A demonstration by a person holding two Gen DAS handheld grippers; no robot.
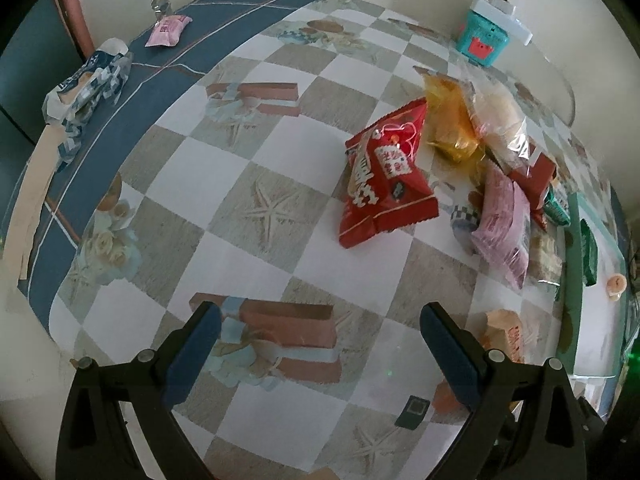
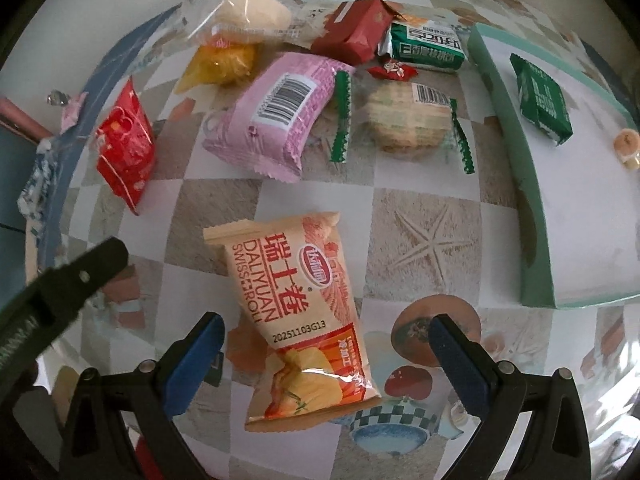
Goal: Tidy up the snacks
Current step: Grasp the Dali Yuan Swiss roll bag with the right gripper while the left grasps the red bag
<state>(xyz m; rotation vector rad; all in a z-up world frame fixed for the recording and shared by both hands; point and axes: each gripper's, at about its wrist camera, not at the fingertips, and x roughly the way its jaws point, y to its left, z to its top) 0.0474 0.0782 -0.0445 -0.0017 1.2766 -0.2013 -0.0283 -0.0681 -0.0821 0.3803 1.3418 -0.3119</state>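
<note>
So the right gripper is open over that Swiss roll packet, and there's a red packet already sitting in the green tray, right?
Not quite: the packet in the green tray is a dark green packet, as the right wrist view shows. The right gripper is indeed open over the Swiss roll packet.

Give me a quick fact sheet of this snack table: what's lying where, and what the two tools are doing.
surface: checkered table
nearest snack: Swiss roll pack, lying flat between the right gripper's open jaws, not gripped
left gripper: open, over bare cloth
red pack: apart from the pile, on its left
pile: pink pack, yellow pack, clear bun pack, round cracker pack
tray: teal, right side, holds one green pack
far edge: teal toy
</note>
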